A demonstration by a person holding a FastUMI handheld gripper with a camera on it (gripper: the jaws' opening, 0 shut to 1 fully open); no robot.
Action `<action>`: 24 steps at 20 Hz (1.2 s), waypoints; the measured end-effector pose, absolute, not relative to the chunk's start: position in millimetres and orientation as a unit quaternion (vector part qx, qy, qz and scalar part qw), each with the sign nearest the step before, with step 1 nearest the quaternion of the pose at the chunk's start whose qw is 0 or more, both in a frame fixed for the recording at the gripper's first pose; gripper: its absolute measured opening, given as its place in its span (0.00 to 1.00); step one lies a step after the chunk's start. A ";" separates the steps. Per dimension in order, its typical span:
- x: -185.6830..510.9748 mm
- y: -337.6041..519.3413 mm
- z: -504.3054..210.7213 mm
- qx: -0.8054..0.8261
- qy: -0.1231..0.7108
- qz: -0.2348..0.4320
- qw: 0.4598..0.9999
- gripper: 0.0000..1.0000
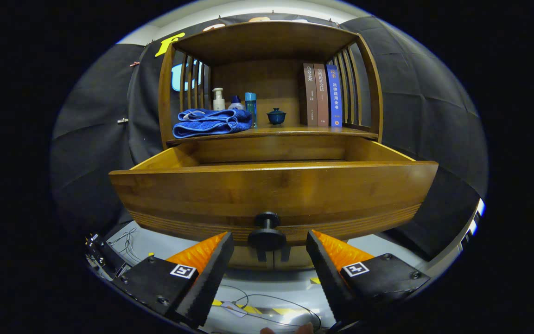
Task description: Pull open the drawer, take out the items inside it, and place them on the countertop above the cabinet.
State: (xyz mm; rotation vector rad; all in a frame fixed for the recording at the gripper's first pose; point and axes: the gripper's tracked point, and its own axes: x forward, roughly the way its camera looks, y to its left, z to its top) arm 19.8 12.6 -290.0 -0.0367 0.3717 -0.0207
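The wooden drawer (271, 190) stands pulled out toward me, its front panel wide across the view. Its black round knob (267, 234) sits between my fingertips, with a gap on each side. My gripper (269, 246) is open, its orange-and-black fingers (206, 264) flanking the knob without touching it. The drawer's inside is hidden behind the front panel, so I see no contents. Above it lies the countertop (290, 132) of the cabinet, carrying a folded blue towel (211, 123) at the left and a small blue lidded cup (276, 116) near the middle.
Behind the towel stand three small bottles (237, 104). Three upright books (322, 95) lean at the countertop's right end under the slatted shelf top. Cables (267, 306) and yellow-black tape lie on the grey floor below the drawer.
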 end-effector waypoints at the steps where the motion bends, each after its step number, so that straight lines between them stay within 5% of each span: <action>1: 15.9 15.7 -282.0 -0.013 0.182 -0.004 0.983 0.99; 15: 74.4 39.3 -155.2 -0.011 0.236 0.045 0.971 0.99; 24: 153.9 26.9 -208.0 -0.039 0.383 0.022 0.923 1.00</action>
